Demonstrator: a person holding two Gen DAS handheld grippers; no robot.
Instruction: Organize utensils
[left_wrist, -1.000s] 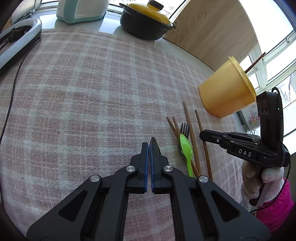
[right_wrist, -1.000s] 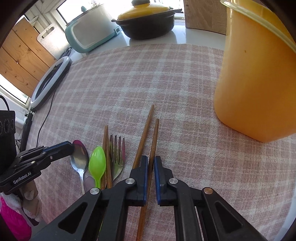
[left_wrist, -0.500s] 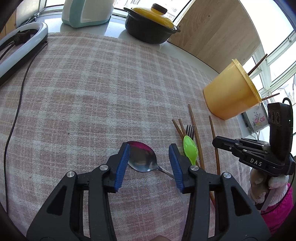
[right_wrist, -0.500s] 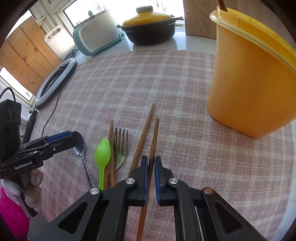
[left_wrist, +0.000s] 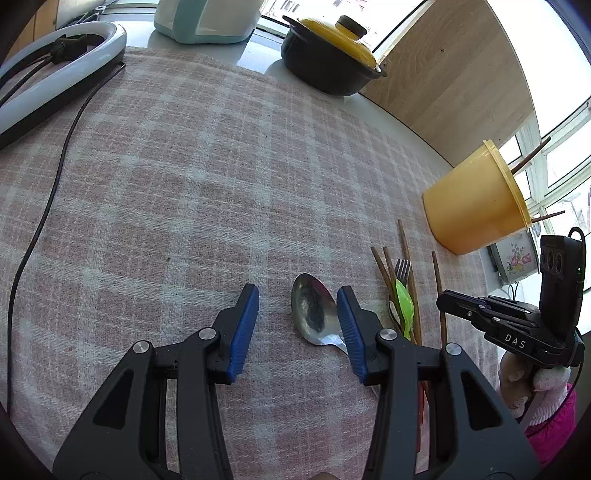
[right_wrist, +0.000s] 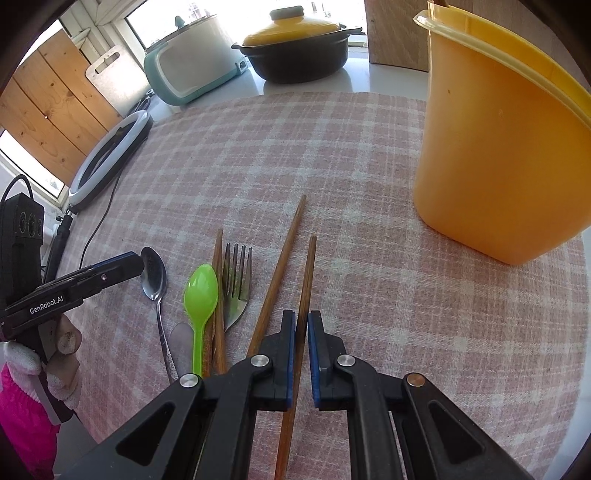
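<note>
My left gripper (left_wrist: 297, 293) stands open over the checked cloth. A metal spoon (left_wrist: 313, 310) lies flat between its fingers, close to the right one, and no pad presses on it. My right gripper (right_wrist: 301, 318) is shut on a brown chopstick (right_wrist: 307, 277) that points towards the yellow cup (right_wrist: 498, 147). Left of it lie a second chopstick (right_wrist: 281, 264), a fork (right_wrist: 238, 280), a chopstick pair (right_wrist: 218, 273), a green plastic spoon (right_wrist: 201, 288) and the metal spoon (right_wrist: 153, 275). Two chopsticks (left_wrist: 532, 155) stick out of the yellow cup (left_wrist: 469, 206).
A black pot with a yellow lid (left_wrist: 328, 55) and a pale blue cooker (right_wrist: 188, 70) stand behind the cloth. A ring light (left_wrist: 55, 81) with its cable (left_wrist: 40, 221) lies at the far left. A wooden board (left_wrist: 454, 81) leans behind the cup.
My left gripper opened and let go of the metal spoon, which now lies on the cloth between its fingers. The right gripper stayed shut on the chopstick.
</note>
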